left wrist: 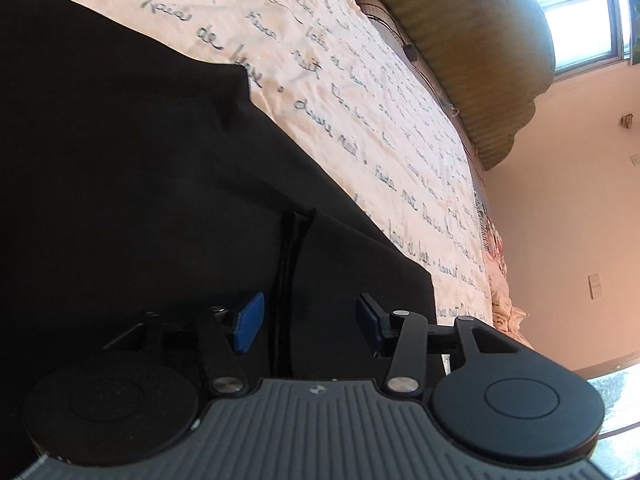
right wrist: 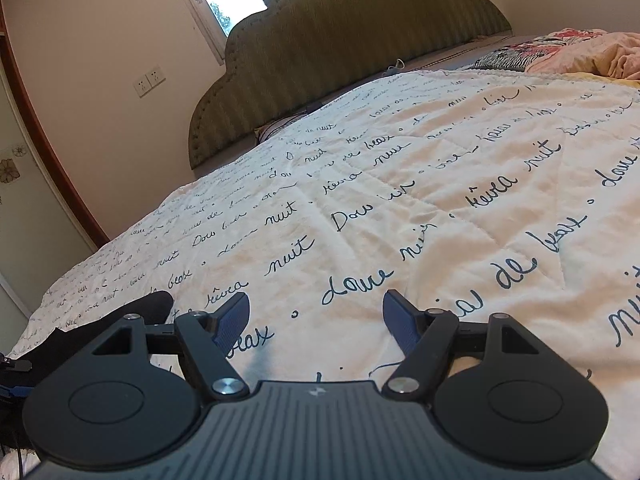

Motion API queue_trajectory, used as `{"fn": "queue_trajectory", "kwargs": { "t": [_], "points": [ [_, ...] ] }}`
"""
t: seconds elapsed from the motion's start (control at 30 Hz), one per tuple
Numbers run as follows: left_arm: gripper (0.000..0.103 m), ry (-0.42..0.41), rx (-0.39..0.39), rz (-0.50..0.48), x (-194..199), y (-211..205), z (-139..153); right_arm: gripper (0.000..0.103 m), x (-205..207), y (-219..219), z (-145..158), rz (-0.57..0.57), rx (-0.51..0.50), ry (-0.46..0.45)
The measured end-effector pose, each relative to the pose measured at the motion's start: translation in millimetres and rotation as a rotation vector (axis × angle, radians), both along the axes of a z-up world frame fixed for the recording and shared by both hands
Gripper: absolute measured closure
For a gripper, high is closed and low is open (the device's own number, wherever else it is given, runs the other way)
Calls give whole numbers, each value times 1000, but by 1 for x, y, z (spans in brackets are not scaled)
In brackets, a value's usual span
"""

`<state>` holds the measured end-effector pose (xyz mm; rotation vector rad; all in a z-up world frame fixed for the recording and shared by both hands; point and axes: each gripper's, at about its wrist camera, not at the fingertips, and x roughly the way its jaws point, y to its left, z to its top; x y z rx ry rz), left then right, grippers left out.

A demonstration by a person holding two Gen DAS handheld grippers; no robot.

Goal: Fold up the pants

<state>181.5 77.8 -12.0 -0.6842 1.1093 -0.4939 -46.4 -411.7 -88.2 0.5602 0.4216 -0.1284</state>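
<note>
The black pants (left wrist: 120, 180) lie on the bed's quilt (left wrist: 360, 92), running from the near left corner of the left wrist view toward the far left; their full length is cut off. A folded seam ridge sits between the left tongs (left wrist: 308, 322), whose blue pads stand apart without pressing it. The right tongs (right wrist: 316, 320) gape over bare quilt printed with cursive "nuit", "Dow", "de beax". The headboard (right wrist: 360, 40) stands at the far edge.
</note>
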Motion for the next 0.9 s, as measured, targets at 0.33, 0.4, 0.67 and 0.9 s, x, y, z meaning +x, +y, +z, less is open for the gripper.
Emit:
{"fn": "queue_trajectory", "kwargs": {
  "t": [0.33, 0.4, 0.67, 0.9],
  "points": [
    [100, -30, 27, 35, -10, -12, -11, 28, -5, 23, 22, 67, 27, -51],
    [100, -82, 77, 32, -18, -19, -5, 27, -4, 39, 33, 134, 100, -93],
    [100, -178, 151, 93, -39, 17, 30, 23, 11, 73, 32, 297, 497, -16],
    [97, -122, 189, 125, -44, 32, 3, 22, 54, 116, 10, 443, 701, 71]
  ]
}}
